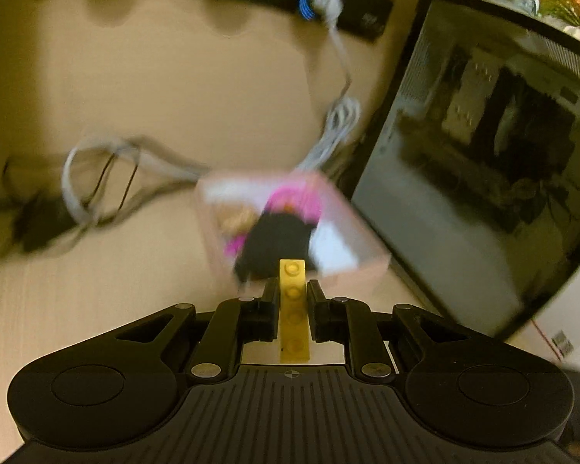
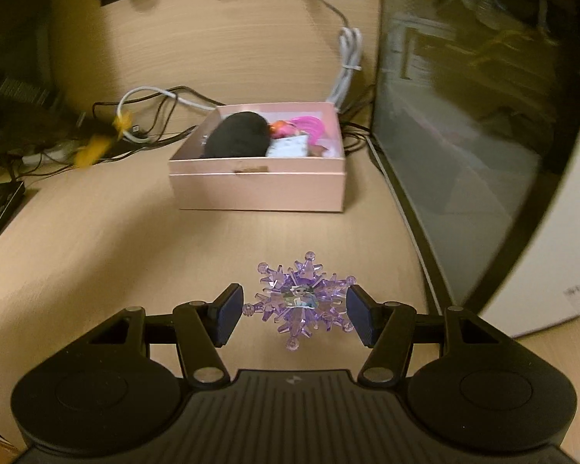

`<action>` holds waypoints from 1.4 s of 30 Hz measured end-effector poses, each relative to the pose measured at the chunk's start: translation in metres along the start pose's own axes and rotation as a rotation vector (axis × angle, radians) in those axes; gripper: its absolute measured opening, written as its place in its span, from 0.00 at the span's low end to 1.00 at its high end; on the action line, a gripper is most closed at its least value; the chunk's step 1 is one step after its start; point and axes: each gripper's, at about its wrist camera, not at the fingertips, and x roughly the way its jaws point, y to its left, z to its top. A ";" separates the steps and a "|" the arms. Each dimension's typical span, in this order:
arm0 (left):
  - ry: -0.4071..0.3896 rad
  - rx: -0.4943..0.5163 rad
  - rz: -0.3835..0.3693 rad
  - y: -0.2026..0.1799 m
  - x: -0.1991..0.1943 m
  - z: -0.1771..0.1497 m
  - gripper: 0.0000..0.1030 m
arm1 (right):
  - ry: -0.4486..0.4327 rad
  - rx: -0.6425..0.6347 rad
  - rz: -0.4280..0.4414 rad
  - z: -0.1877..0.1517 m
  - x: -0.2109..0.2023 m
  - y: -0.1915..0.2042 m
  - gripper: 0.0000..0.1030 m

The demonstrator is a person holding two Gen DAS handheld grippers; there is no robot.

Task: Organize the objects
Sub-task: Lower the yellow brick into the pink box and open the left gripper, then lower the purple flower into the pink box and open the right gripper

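While left gripper [image 1: 293,290] clamps yellow brick [image 1: 294,309], long axis pointing ahead, pink box [image 1: 352,239] lies just beyond. Right gripper [image 2: 294,311], half-spread, flanks purple snowflake [image 2: 299,297]; grip unclear.

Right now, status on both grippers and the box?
Left gripper shut on yellow brick. Right gripper holding purple snowflake. Pink box ahead, open, partly filled. Path clear; cables behind it.

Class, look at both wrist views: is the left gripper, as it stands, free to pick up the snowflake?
Probably not. The left gripper is already shut on a yellow brick, so its jaws are occupied. Besides, the snowflake sits between the right gripper's fingers, which would crowd any approach.
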 end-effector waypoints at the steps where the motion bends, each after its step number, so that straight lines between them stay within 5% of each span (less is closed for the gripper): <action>1: -0.011 0.016 0.003 -0.001 0.008 0.012 0.17 | 0.001 0.010 -0.001 -0.002 -0.001 -0.003 0.57; 4: -0.035 0.062 0.036 -0.013 0.039 0.050 0.17 | -0.001 0.033 -0.004 -0.007 -0.005 -0.012 0.57; 8: 0.005 -0.028 0.003 -0.016 0.099 0.098 0.19 | -0.010 0.032 -0.007 -0.010 -0.008 -0.019 0.57; 13: 0.025 -0.148 0.048 -0.002 0.140 0.102 0.19 | -0.019 0.026 0.003 -0.009 -0.006 -0.025 0.57; 21: 0.061 -0.173 0.029 0.013 0.095 0.033 0.20 | -0.028 0.025 0.057 0.013 0.010 -0.030 0.57; 32: 0.179 -0.320 0.053 0.047 0.005 -0.117 0.20 | -0.070 0.003 0.165 0.132 0.067 -0.009 0.57; 38: 0.176 -0.388 0.050 0.049 -0.011 -0.137 0.19 | -0.126 0.074 0.124 0.212 0.126 0.011 0.61; 42: 0.170 -0.372 0.058 0.051 -0.010 -0.130 0.19 | -0.121 0.088 0.074 0.215 0.135 0.004 0.63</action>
